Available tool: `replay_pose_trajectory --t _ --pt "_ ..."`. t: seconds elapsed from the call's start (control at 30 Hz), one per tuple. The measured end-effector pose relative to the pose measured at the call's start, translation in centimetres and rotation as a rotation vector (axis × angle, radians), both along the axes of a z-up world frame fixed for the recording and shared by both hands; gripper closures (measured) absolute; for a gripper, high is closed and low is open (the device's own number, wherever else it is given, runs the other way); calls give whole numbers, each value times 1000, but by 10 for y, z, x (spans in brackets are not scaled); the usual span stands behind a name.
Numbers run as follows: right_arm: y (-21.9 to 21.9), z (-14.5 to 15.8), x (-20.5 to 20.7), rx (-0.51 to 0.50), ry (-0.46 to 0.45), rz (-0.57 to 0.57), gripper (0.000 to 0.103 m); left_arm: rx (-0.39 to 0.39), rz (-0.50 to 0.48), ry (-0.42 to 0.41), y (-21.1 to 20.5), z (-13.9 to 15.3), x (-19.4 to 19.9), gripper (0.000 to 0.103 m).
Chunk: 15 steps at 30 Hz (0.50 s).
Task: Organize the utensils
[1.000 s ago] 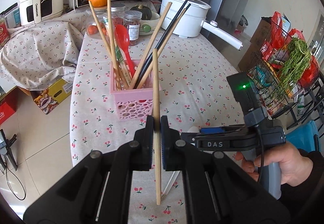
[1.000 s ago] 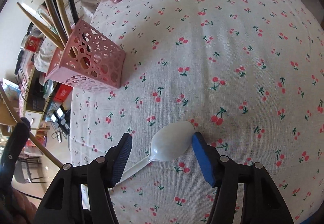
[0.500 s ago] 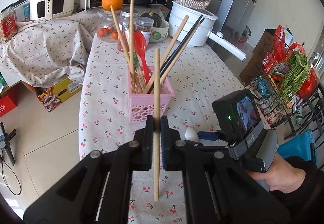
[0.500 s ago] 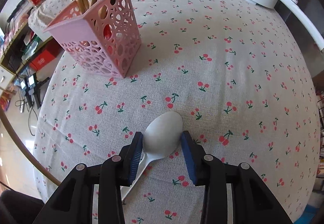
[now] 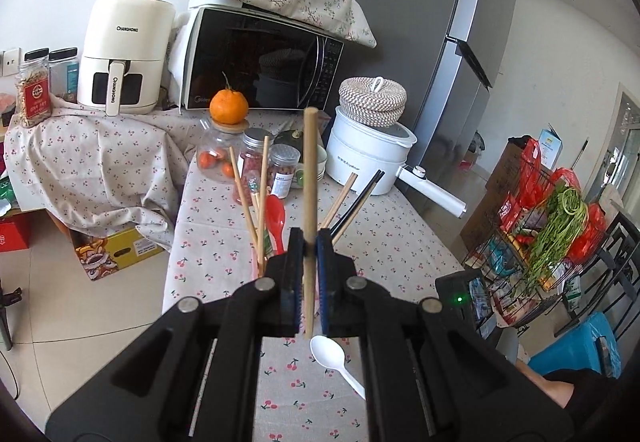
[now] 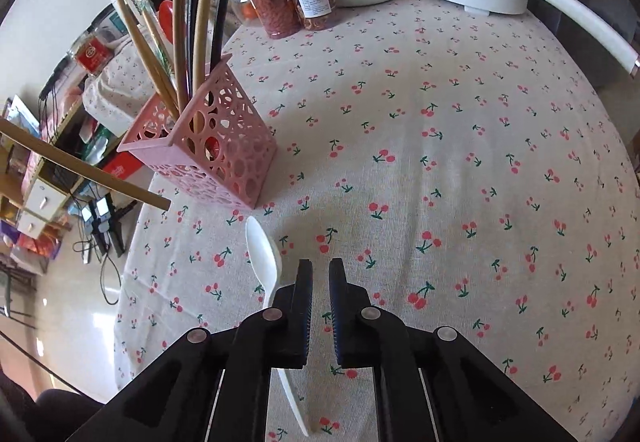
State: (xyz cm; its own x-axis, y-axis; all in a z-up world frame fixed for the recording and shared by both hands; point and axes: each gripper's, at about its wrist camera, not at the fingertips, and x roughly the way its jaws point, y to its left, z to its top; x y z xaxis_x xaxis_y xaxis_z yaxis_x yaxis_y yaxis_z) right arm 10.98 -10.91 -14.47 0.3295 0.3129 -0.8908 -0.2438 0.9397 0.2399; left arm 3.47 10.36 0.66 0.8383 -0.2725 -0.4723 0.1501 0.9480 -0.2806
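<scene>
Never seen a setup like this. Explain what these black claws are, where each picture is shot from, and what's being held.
No robot here: a person holds a two-finger tool in each hand, and a fisheye camera on each looks along its fingers. The left wrist view comes from the left hand-held gripper, clamped shut on an upright light wooden chopstick. The right wrist view comes from the right hand-held gripper. Its jaws have just been closing, with nothing between them. The white plastic spoon lies on the cherry-printed tablecloth beside its left finger. The pink perforated plastic holder already holds other chopsticks and a red spoon.
</scene>
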Motion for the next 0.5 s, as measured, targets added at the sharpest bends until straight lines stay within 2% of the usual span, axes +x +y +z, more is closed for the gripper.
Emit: replay_pose_trajectory --t 0.03,0.07,0.1,0.27,0.5 --pt "0 -2 2 -4 6 -1 77 5 6 5 -1 -1 1 96" --pt "3 -2 4 -8 6 2 60 9 11 7 0 -2 0 96" --pt "4 -3 4 -7 3 9 51 15 17 10 1 -3 0 96" --pt "29 -10 7 1 11 106 51 39 42 29 7 -8 -3 96" --pt "70 -26 8 -102 -15 200 51 43 48 36 8 -9 -4 96"
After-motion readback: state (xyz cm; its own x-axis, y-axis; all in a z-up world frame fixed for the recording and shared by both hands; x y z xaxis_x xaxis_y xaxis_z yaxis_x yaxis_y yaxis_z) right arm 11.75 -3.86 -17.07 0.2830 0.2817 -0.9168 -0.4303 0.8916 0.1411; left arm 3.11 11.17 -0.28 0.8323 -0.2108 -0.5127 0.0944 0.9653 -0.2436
